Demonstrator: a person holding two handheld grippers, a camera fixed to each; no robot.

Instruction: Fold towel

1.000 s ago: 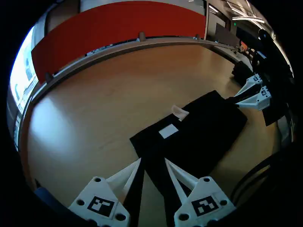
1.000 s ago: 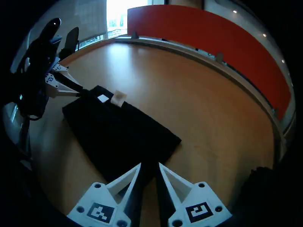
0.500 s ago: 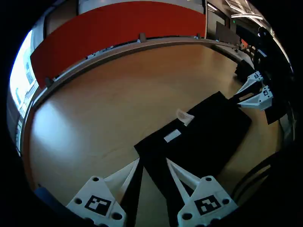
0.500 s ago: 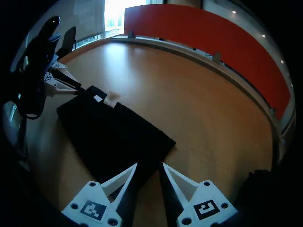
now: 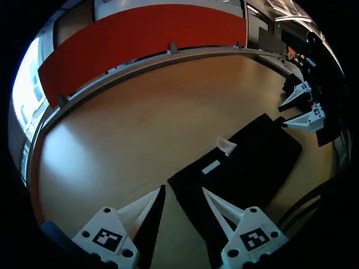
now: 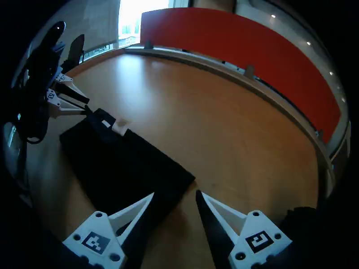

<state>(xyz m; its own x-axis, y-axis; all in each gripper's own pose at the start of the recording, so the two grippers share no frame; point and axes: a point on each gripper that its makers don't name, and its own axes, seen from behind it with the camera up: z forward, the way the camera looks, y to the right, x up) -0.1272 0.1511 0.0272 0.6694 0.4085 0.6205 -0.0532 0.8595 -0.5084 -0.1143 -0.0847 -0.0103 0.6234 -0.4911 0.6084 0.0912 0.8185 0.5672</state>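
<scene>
Both claws now spread wide, corners released: left gripper [image 5: 182, 190], right gripper [image 6: 175, 193] gaping, holding nothing. Black towel [image 5: 251, 161] lies folded flat on wooden table [image 5: 134, 121], between them.

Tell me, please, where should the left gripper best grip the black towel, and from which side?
Probably at the near corner of the black towel, on the long edge with the white tags. The towel lies flat on the table, so only edges can be pinched. The open left gripper faces that corner; come in low from that short end.
</scene>
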